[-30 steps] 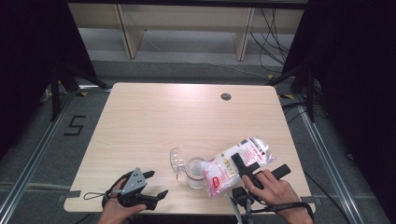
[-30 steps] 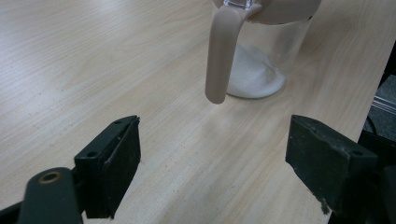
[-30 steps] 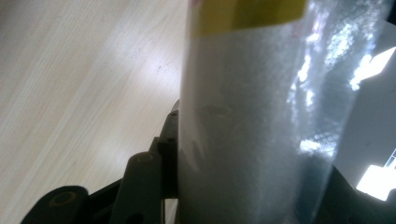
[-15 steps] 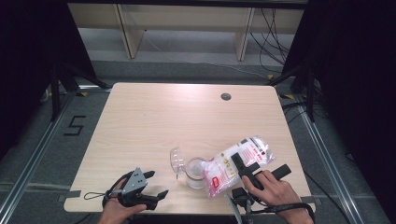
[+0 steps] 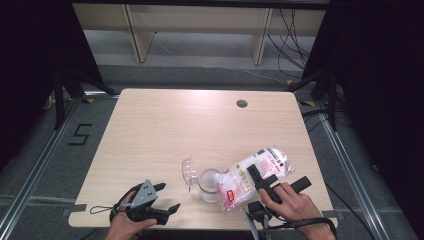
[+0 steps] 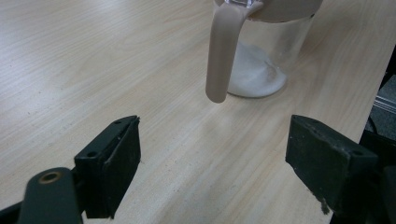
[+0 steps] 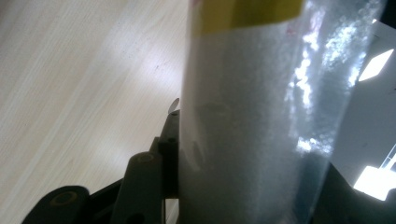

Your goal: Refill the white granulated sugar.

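Observation:
A clear plastic jug (image 5: 209, 184) with white powder at its bottom stands near the table's front edge, its hinged lid (image 5: 188, 171) flipped open to the left. In the left gripper view the jug (image 6: 261, 56) shows with its beige handle (image 6: 223, 51) toward me. My right gripper (image 5: 267, 184) is shut on a clear bag of white powder (image 5: 252, 177), tilted with its lower end over the jug's mouth. In the right gripper view the bag (image 7: 252, 116) is pressed between the jaws. My left gripper (image 5: 167, 197) rests open on the table, left of the jug, with nothing between its jaws.
The light wooden table (image 5: 175, 130) has a round cable hole (image 5: 242, 103) at the back right. Metal floor rails (image 5: 30, 170) and dark frames flank the table. Shelving stands behind it.

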Demonstrator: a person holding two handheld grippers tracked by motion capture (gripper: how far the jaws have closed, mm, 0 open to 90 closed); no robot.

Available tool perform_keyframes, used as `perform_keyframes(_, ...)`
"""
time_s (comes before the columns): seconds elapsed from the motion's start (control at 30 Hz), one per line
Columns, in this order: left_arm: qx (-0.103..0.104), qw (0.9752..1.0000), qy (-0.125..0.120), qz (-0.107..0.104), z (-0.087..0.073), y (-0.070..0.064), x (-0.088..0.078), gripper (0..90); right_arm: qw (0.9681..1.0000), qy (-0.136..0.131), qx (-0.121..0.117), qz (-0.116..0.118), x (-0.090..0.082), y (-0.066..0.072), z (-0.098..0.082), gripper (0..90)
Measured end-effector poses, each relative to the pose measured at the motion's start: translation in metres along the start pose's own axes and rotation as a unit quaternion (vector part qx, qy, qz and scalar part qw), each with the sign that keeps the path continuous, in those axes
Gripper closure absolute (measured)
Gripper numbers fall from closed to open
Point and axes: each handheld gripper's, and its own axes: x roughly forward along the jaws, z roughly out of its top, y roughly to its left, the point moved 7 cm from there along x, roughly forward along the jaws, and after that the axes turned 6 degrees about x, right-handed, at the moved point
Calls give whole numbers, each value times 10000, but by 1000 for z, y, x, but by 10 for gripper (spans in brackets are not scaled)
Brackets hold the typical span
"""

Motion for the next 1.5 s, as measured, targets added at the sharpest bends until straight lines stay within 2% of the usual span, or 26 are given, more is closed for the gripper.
perform_keyframes(0.1, 4, 10000, -29, -1, 0, 0, 1, 178, 10000, -16, -9, -19, 0, 0, 0, 615)
perform_keyframes(0.13, -13, 10000, -15, -8, 0, 0, 1, 177, 9999, -39, 86, -47, 0, 1, 0, 616)
perform_keyframes(0.3, 8, 10000, -21, -6, 0, 0, 1, 178, 10000, -20, 6, -16, 0, 0, -1, 617)
perform_keyframes(0.47, 34, 10000, 3, 4, 0, 1, 0, 177, 10000, -40, 80, -8, 0, 1, -1, 619)
perform_keyframes(0.5, -60, 10000, -48, 33, 1, 0, 1, 178, 9999, -70, 91, 2, 1, 1, -1, 619)
perform_keyframes(0.6, -9, 10000, 25, -20, -1, 0, 0, 178, 10000, -30, 52, 0, 0, 1, -1, 620)
perform_keyframes(0.63, 4, 10000, 5, -1, 0, 0, 1, 178, 9999, -81, 152, -18, 1, 2, 0, 621)
perform_keyframes(0.67, -28, 10000, 12, -9, 0, -1, 1, 178, 9998, -76, 172, 20, 1, 2, 0, 621)
perform_keyframes(0.7, -19, 10000, 27, -4, 0, -1, 1, 177, 9997, -127, 195, -43, 1, 2, 0, 622)
perform_keyframes(0.8, -23, 10000, 25, -5, -1, -1, 1, 178, 10000, -53, 66, 23, 1, 2, 0, 623)
perform_keyframes(0.87, 10, 10000, -3, -17, 0, 0, 1, 177, 9999, -54, 70, 47, 1, 2, 0, 624)
perform_keyframes(0.9, -9, 10000, -9, -18, 0, -1, 1, 177, 9998, -98, 169, 37, 1, 3, 1, 624)
perform_keyframes(1.03, -13, 10000, -2, -39, 0, -1, 1, 177, 9998, -88, 177, 47, 1, 2, 0, 626)
perform_keyframes(1.07, 39, 10000, 4, -47, 0, -1, 1, 177, 9999, -62, 83, 72, 1, 1, 0, 626)
perform_keyframes(1.1, 54, 10000, 26, -31, 0, -1, 1, 178, 9999, -48, 129, 78, 1, 2, -1, 626)
perform_keyframes(1.33, -10, 10000, -3, -34, 0, -1, 1, 178, 9999, -30, 131, 78, 1, 2, -1, 628)
perform_keyframes(1.47, -19, 10000, -18, -30, 0, -1, 1, 178, 10000, -42, 67, 19, 0, 1, -1, 629)
perform_keyframes(1.5, -20, 10000, -14, -28, 0, -1, 1, 178, 9999, -61, 157, -27, 1, 1, 0, 629)
